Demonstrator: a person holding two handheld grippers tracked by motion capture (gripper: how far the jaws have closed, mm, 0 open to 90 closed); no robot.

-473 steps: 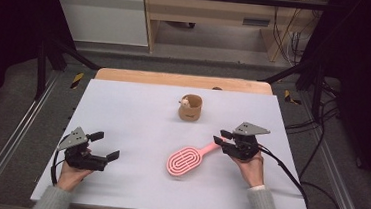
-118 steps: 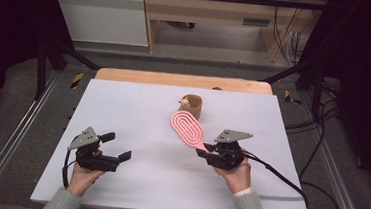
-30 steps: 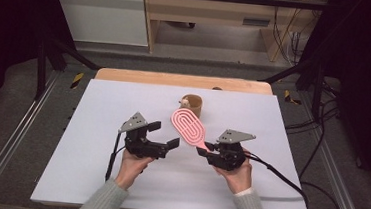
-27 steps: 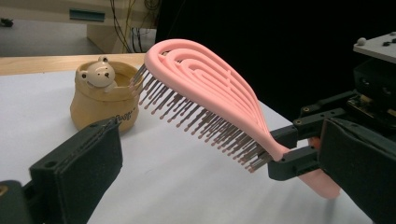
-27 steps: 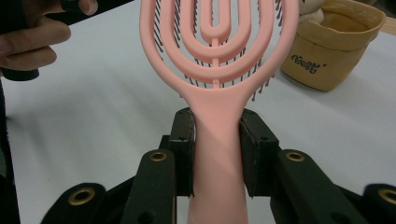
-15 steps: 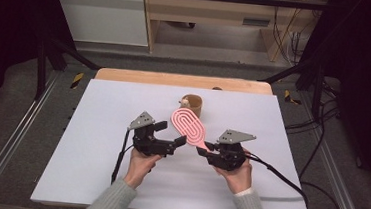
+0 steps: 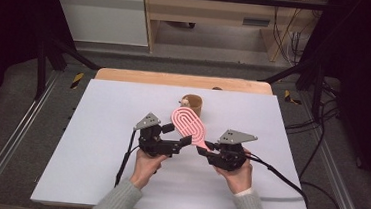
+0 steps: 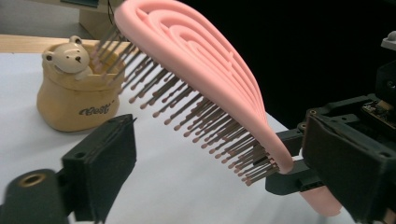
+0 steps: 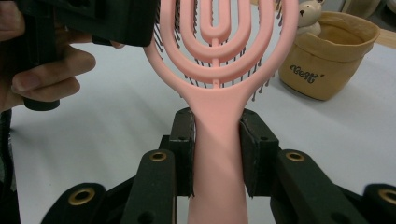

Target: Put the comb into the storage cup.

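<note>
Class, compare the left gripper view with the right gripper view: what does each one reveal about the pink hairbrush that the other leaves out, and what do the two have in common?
Left gripper view: the hairbrush's bristles from the side, standing between the left gripper's jaws, which have just been closing and do not yet touch the brush.

Right gripper view: the right gripper with its pads pressed on the brush's handle, and the hand that carries the left gripper.

Both: the pink hairbrush, the tan bear cup and the white table.

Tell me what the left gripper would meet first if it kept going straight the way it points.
Most likely the pink hairbrush: its bristles sit right ahead between the left gripper's open jaws. Depth is hard to judge.
</note>
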